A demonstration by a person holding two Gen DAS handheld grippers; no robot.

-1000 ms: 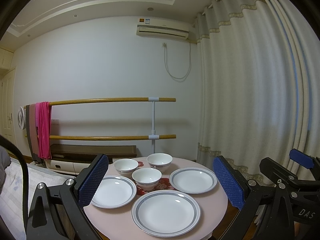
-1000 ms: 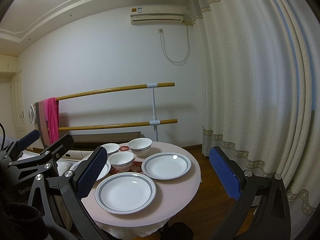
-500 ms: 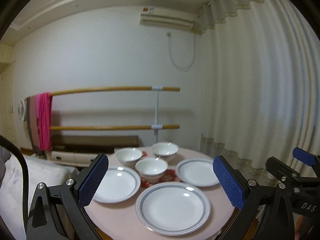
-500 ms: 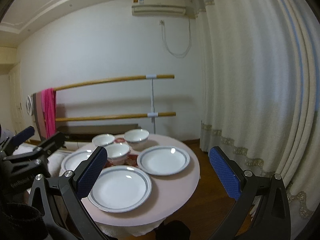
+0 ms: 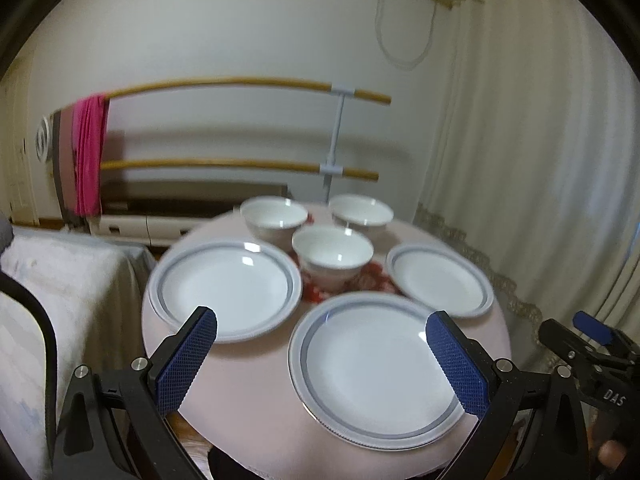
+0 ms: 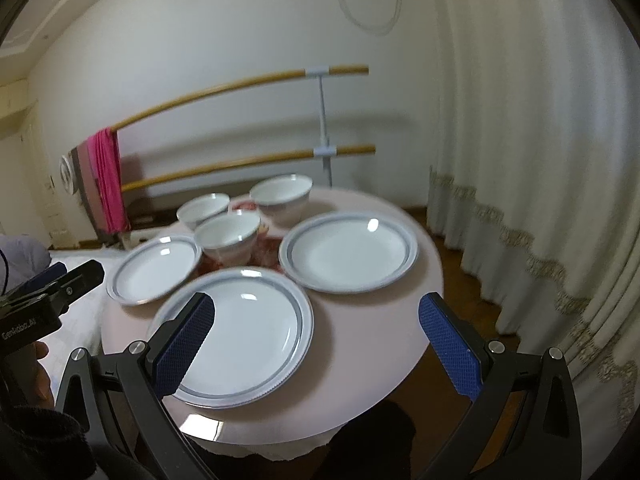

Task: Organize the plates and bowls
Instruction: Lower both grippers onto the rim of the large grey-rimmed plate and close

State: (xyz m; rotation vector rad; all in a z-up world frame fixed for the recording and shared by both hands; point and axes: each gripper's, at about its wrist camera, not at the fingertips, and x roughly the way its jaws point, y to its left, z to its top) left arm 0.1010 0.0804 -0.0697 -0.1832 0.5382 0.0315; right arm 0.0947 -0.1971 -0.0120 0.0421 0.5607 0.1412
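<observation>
Plates and bowls sit spread over a round pink surface [image 5: 248, 376], none of them stacked. In the left wrist view the left gripper [image 5: 320, 364] has its jaws spread wide and holds nothing — the nearest plate [image 5: 372, 364] lies between and just beyond its blue pads, overlapped by the right-hand pad. A second plate [image 5: 224, 284] lies ahead of the left-hand pad, and a third plate [image 5: 440, 280] ahead of the right-hand one. Three bowls lie farther out: a middle bowl [image 5: 332, 254] straight ahead, a left bowl [image 5: 274, 216] and a right bowl [image 5: 362, 210] behind it.

In the right wrist view the right gripper [image 6: 316, 344] is likewise wide open and empty — the nearest plate sits at its left-hand pad, partly covered by it, while bare pink surface fills the rest of the gap between the jaws. The other plates and bowls lie beyond, ahead and to the left.
</observation>
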